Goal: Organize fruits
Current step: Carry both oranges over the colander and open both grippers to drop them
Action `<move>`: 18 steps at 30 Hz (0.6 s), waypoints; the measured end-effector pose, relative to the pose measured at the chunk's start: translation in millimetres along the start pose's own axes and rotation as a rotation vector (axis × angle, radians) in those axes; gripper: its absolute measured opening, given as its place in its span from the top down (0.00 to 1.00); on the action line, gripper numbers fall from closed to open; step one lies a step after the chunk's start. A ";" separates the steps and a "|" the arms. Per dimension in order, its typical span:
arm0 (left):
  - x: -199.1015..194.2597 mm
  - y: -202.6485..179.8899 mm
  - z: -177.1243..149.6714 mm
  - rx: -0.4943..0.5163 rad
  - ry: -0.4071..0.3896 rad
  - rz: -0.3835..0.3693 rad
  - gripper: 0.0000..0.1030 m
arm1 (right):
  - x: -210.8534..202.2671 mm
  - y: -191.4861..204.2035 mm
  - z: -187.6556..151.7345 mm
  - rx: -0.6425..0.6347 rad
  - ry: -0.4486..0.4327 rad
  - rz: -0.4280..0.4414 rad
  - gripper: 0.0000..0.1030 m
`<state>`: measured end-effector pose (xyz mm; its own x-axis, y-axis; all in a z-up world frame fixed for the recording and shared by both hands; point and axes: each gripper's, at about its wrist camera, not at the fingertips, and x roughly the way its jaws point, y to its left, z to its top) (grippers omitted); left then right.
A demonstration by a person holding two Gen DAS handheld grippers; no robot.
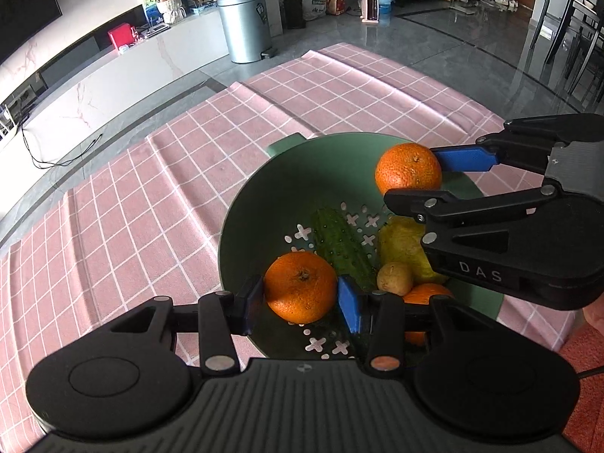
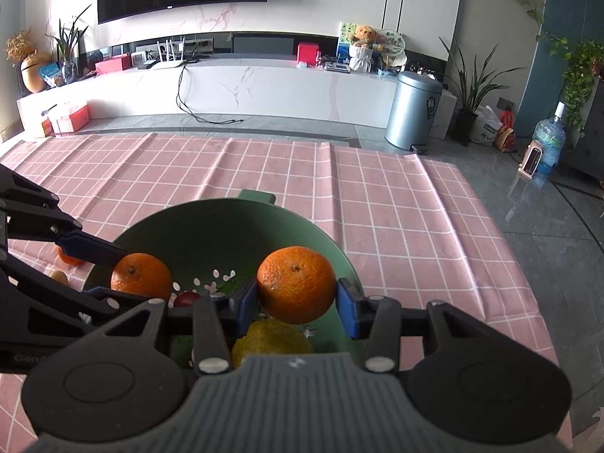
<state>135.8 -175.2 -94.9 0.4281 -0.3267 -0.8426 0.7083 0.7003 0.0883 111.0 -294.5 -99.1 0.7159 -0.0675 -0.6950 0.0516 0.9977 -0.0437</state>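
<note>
Two tools, one in each of a person's hands, each pinch an orange over a green colander [image 1: 241, 204] that sits on a table covered by a pink checked cloth [image 1: 158, 173].

The left tool [image 1: 300, 296] has its blue pads pressed against both sides of one orange [image 1: 300, 287], held just above the near side of the colander. The right tool [image 2: 297, 296] grips a second orange [image 2: 296, 283] the same way, above the colander's right rim as the left camera sees it.

Inside the colander lie one dark green cucumber [image 1: 341, 245], one yellow pear-like fruit [image 1: 402, 245], one small round tan fruit [image 1: 394, 278] and one more orange [image 1: 426, 290], partly hidden behind the left tool. The right camera also shows a dark red round fruit [image 2: 187, 298] in the bowl, mostly hidden.

Outside the colander, on the cloth at its left side in the right camera's view, sit one further orange [image 2: 68, 258] and one small tan fruit [image 2: 58, 275], both partly hidden by the left tool.

Beyond the colander, on the floor, stands one silver pedal bin [image 1: 243, 24].
</note>
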 end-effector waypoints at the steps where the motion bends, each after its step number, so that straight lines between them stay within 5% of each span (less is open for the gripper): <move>1: 2.4 0.5 0.0 -0.002 0.006 -0.001 0.52 | 2.6 0.1 -0.3 0.001 0.005 0.003 0.59; 18: 4.3 0.6 -1.6 -0.005 0.013 0.004 0.47 | 8.3 8.4 -1.5 -0.009 0.034 0.000 0.58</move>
<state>137.2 -175.1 -99.4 0.4234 -0.3160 -0.8490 0.7042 0.7044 0.0890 116.3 -286.7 -106.3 0.6918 -0.0677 -0.7189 0.0457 0.9977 -0.0500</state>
